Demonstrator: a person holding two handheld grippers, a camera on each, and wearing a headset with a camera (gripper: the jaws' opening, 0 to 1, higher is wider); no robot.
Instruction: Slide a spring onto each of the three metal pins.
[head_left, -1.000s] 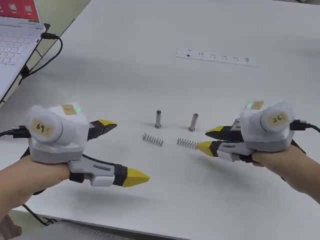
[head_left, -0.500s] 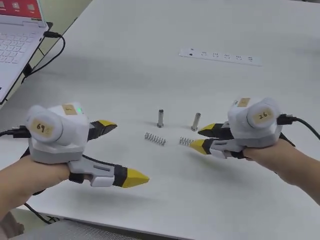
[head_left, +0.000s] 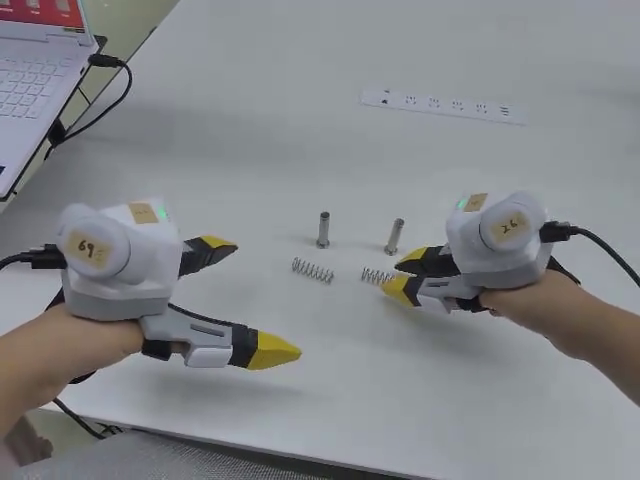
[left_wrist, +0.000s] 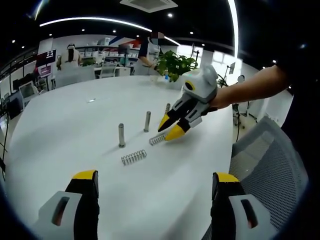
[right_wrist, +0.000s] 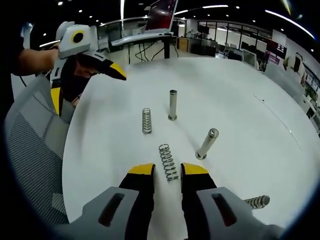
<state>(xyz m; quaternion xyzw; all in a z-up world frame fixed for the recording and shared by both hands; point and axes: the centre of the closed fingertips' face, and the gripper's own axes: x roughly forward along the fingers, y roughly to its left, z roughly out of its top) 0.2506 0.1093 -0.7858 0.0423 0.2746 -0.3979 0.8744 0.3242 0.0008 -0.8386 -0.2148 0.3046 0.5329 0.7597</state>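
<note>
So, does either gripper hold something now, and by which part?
Nothing is held. The right gripper straddles the near end of a spring, jaws apart; the left gripper is open, empty.

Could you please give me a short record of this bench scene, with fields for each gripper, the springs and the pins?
left gripper: open wide, holding nothing
right gripper: open, jaws either side of one end of spring A
spring A: lying on the table, not gripped
spring B: lying flat, in front of pin A
spring C: lying flat beside the right gripper
pin A: standing, bare
pin B: standing, bare
springs on pins: none
</note>
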